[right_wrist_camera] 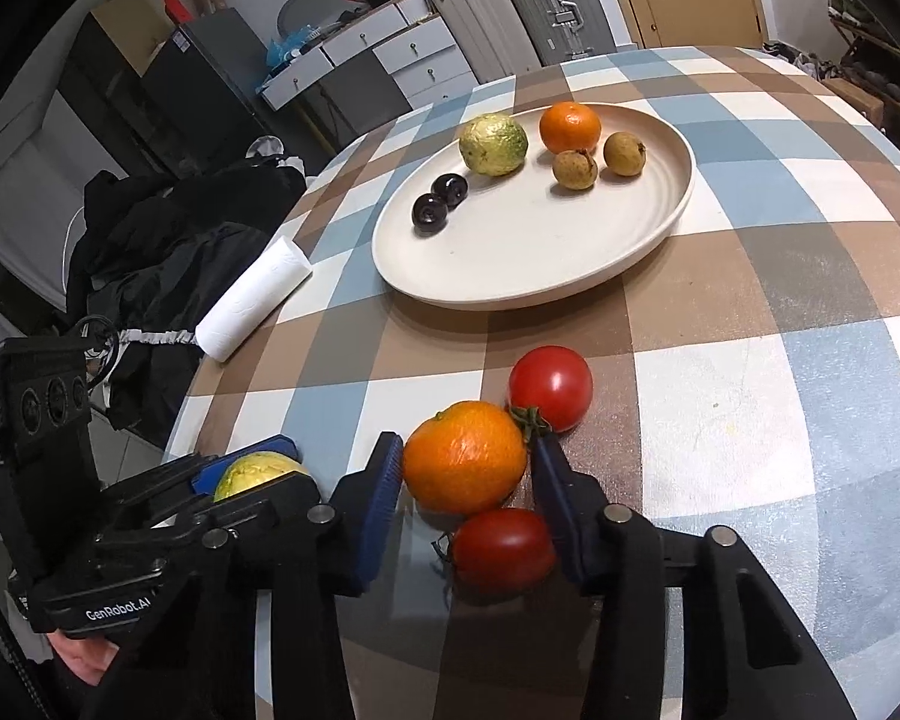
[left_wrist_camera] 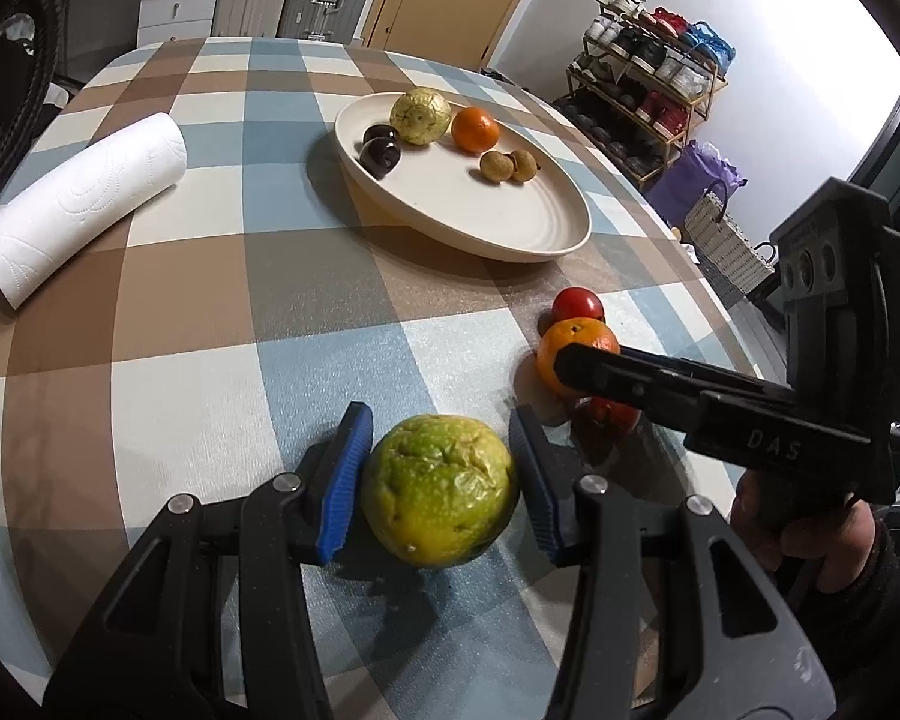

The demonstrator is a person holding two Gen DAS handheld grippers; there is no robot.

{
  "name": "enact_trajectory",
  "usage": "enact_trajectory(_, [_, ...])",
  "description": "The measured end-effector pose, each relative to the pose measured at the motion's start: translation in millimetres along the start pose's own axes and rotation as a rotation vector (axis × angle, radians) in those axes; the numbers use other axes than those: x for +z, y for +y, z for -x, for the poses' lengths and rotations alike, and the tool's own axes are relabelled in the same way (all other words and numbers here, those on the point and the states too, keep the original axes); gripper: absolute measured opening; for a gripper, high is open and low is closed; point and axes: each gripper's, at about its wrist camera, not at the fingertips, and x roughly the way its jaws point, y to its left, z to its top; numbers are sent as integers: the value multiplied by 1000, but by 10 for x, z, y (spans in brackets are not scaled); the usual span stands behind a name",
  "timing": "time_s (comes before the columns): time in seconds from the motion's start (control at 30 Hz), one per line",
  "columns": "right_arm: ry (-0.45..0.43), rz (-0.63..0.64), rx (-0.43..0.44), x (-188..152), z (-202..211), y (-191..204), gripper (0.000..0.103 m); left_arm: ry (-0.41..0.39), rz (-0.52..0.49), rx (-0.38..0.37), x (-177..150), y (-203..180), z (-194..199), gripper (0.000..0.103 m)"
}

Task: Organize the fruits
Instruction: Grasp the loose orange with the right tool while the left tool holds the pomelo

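Left tongs closed on a green-yellow citrus, blue pads against both its sides, fruit near the front edge of the checked worktop. Can't tell if it's lifted or sitting on the cloth. Skin is wrinkled and dented, likely soft; too hard a squeeze could crush it, too light and it rolls out of the pads.

Right tongs, just right of the left one, clamped narrow around an orange, pads at its left and right flanks. Grip looks made, though contact on the right pad is partly hidden by a tomato stem.

Main risk is here: orange sits in a tight cluster, near tomato touching it in front, far tomato touching at back right. Right finger wedges between orange and the tomatoes. Lifting may drag or nudge either tomato; both are round and can roll on the cloth, the near one toward the worktop edge and off. The stem could snag the pad.

The two tongs are close side by side, so moving both at once could knock them together.

Farther back, cream plate already holds another green citrus, a mandarin, two brown longans and two dark cherries, all crowded at its far half; near half free. Dropping fruit from height could scatter those or bounce out over the low rim. Paper towel roll far left, out of the way.
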Motion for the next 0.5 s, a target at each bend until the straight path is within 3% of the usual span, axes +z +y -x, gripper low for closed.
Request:
enact_trajectory(0.37, [-113, 32, 50, -22, 236, 41, 41, 41, 83, -36, 82, 143, -3, 45])
enact_trajectory(0.5, [-115, 21, 62, -4, 253, 3, 41, 45, 118, -74, 170, 165, 24, 45])
